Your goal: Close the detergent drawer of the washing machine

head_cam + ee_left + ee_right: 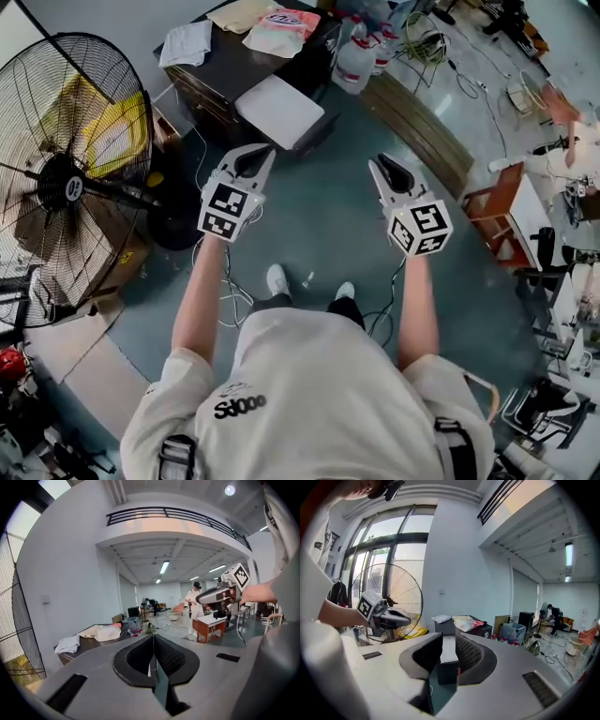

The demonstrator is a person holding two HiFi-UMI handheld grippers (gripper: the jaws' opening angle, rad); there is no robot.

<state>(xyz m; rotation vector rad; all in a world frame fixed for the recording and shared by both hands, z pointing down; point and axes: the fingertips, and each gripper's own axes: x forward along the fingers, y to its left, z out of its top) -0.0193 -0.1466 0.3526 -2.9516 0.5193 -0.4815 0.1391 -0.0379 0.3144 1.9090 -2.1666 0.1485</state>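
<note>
1. You held the left gripper with its jaws pressed together at the tips; nothing was pinched between them.
2. You held the right gripper with its jaws slightly spread, leaving a narrow gap. It gripped nothing and touched nothing.
3. Both grippers were held out in front of you over the grey floor, side by side and well apart.
4. The detergent drawer could not be made out in any view. A white-topped unit with a dark front stood on the floor ahead of the grippers, apart from both, and showed through the right gripper's gap. You could not tell whether it was the washing machine.
5. The unit stood just beside a dark table. On the table lay a white cloth, a beige cloth and a pink printed bag.
6. Clear plastic jugs stood on the floor near the table; their contents could not be read.
7. A large black fan stood to your left.
</note>
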